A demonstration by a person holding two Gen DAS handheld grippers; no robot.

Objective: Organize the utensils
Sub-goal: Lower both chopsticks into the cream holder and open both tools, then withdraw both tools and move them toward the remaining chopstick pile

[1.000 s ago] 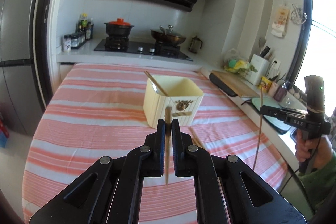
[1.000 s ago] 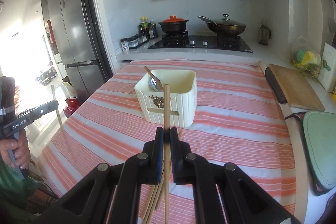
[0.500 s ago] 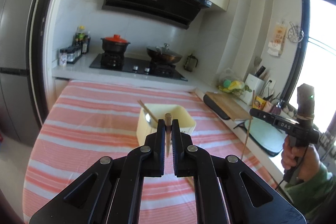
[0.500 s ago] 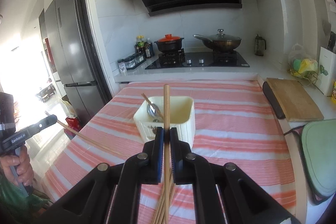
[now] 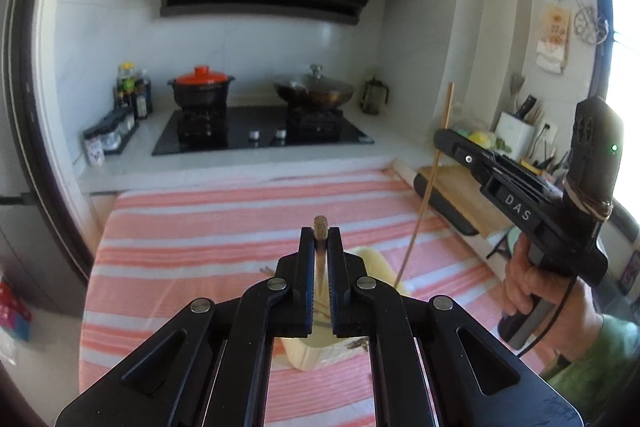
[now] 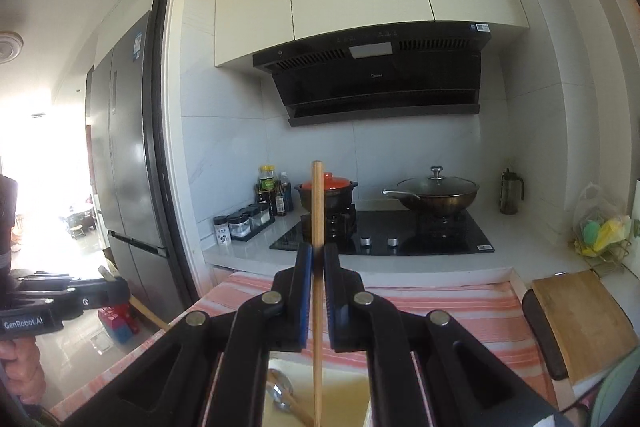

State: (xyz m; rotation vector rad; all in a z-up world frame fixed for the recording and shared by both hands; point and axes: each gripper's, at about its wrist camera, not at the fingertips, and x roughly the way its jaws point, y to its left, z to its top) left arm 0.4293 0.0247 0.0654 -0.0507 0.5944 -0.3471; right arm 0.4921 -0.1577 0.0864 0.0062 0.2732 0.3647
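Black tongs (image 5: 321,239) with silver screws, "DAS" lettering, green sleeve (image 5: 600,359), black cable (image 5: 554,323)

Right gripper (image 6: 317,267) – upright chopstick (image 6: 317,211) clamped

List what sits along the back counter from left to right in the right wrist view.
Spice jars → sauce bottles → black pot with orange lid → wok with glass lid → glass press pot → plastic bag.
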